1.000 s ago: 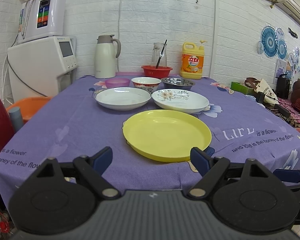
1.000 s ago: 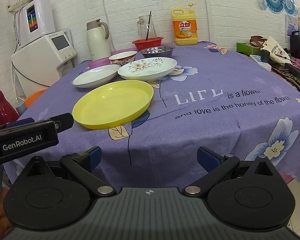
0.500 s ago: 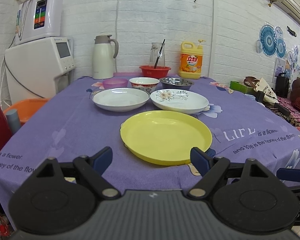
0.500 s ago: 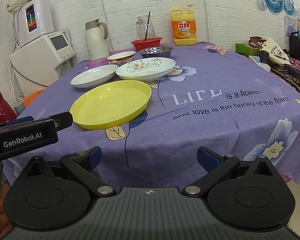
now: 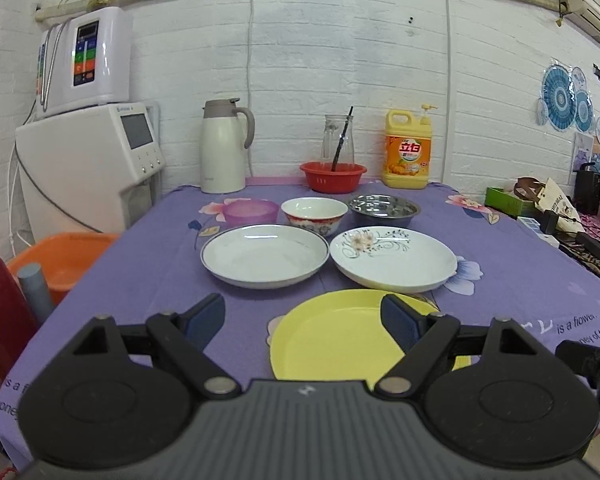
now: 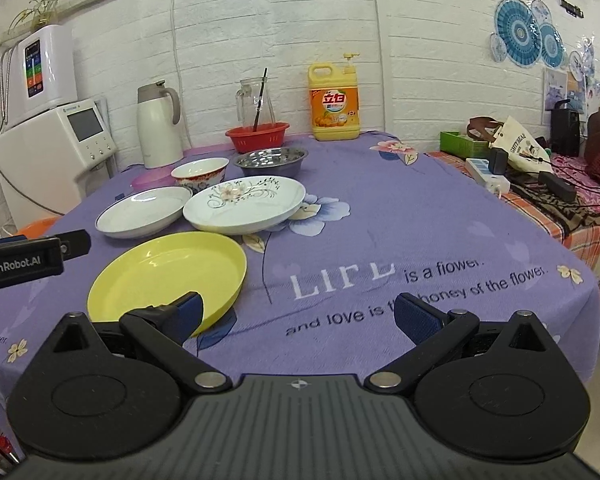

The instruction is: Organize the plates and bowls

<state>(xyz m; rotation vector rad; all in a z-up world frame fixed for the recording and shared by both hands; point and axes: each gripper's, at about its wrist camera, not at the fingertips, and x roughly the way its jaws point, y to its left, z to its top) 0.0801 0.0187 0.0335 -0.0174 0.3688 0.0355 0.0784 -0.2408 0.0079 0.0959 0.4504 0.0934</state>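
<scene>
A yellow plate (image 5: 332,344) (image 6: 168,272) lies nearest on the purple tablecloth. Behind it sit a plain white plate (image 5: 264,256) (image 6: 142,211) and a flowered white plate (image 5: 394,258) (image 6: 244,203). Further back stand a pink bowl (image 5: 251,212), a patterned white bowl (image 5: 314,213) (image 6: 200,172) and a steel bowl (image 5: 384,209) (image 6: 270,162). My left gripper (image 5: 304,320) is open and empty above the yellow plate's near left edge. My right gripper (image 6: 298,316) is open and empty, right of the yellow plate.
At the back stand a white thermos (image 5: 222,148), a red basket (image 5: 333,176) with a glass jug, and a yellow detergent bottle (image 5: 408,152). A water dispenser (image 5: 88,160) and an orange basin (image 5: 66,264) are left of the table. Clutter lies on the right side table (image 6: 540,172).
Both grippers have moved forward and up over the table; the plates now appear closer and lower in view. Both grippers stay open and empty.
</scene>
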